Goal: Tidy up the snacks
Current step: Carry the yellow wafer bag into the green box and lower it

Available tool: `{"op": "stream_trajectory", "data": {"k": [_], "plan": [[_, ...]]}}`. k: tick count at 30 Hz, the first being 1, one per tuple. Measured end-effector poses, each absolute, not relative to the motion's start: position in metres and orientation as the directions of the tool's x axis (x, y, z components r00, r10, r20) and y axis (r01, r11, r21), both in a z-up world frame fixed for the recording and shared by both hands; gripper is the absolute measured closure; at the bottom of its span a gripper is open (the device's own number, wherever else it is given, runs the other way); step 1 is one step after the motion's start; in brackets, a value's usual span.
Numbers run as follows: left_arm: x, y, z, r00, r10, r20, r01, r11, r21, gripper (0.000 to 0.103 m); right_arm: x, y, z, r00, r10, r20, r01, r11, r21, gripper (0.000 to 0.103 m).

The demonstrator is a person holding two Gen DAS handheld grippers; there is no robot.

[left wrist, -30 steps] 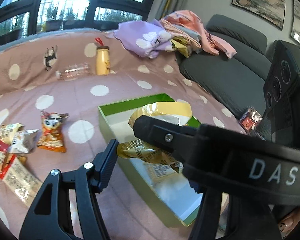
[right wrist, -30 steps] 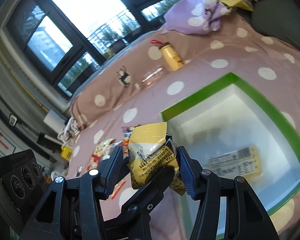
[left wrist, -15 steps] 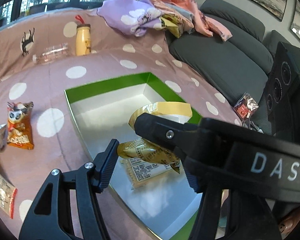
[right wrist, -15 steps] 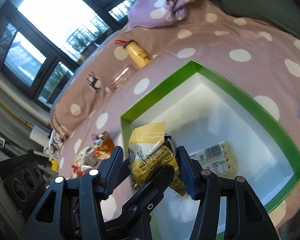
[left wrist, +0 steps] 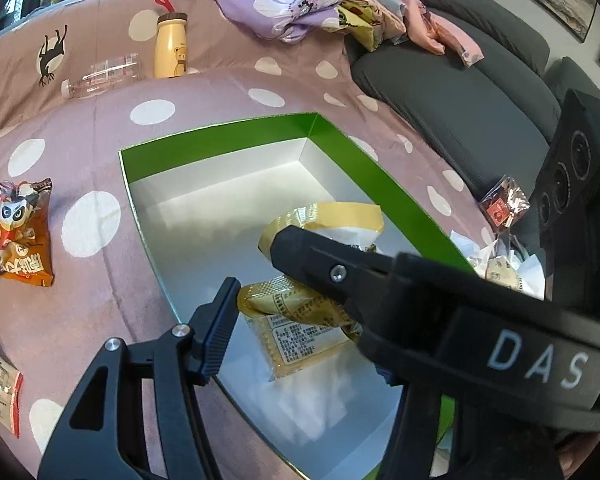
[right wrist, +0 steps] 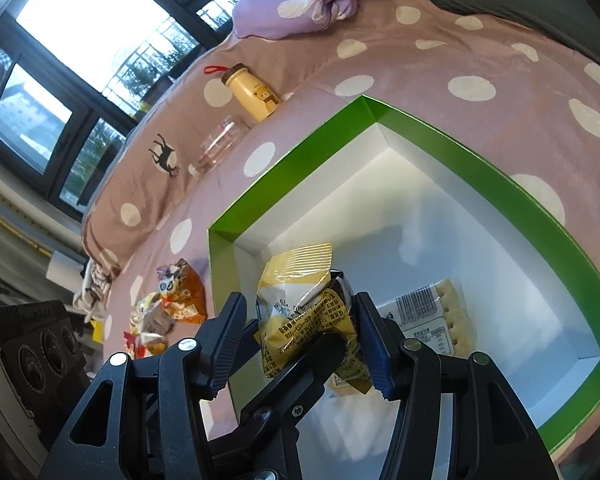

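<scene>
A yellow bear-print bottle (left wrist: 171,46) stands on the pink polka-dot bedsheet (left wrist: 100,128) beside a clear plastic bottle (left wrist: 100,74) lying flat; crumpled lilac floral cloth (left wrist: 288,8) lies near a grey sofa (left wrist: 460,92).

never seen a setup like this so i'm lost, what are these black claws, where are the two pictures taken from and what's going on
The black claws are two-finger grippers that a person holds, one in each hand; there is no robot. Each carries a wide-angle camera looking along its fingers, so one picture is taken from the left gripper and the other from the right gripper.

The right gripper's pads pinch a crumpled yellow snack packet over an open green box. The left gripper reaches in too. One of its fingers sits by the packet's edge and the other is hidden, so I cannot tell its grip.

A flat cracker packet lies in the box. On the spotted cover around it are an orange snack packet, a yellow bottle and a clear bottle on its side.
</scene>
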State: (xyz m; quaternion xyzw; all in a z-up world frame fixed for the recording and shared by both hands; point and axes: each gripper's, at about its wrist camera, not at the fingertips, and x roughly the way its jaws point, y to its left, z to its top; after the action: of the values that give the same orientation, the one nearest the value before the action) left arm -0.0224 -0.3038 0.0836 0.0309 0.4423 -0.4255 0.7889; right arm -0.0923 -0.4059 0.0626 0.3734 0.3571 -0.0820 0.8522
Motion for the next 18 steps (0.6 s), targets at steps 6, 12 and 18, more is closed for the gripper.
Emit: {"op": "stream_trajectory", "data": {"k": [6,12,18], "plan": [[-0.025,-0.306,0.080,0.289,-0.593,-0.751,0.680,0.680,-0.275,0.045,-0.091,-0.409,0.058,0.727,0.107,-0.678,0.426,0.704,0.568,0.045],[-0.026,-0.303,0.078,0.301,-0.574,-0.762,0.660,0.702,-0.268,0.045,-0.090,-0.412,0.054,0.722,0.112,-0.683,0.431,0.699,0.570,0.045],[-0.027,-0.295,0.078,0.302,-0.567,-0.766,0.643,0.714,-0.275,0.045,-0.086,-0.410,0.051,0.713,0.116,-0.692,0.429,0.709,0.560,0.045]]}}
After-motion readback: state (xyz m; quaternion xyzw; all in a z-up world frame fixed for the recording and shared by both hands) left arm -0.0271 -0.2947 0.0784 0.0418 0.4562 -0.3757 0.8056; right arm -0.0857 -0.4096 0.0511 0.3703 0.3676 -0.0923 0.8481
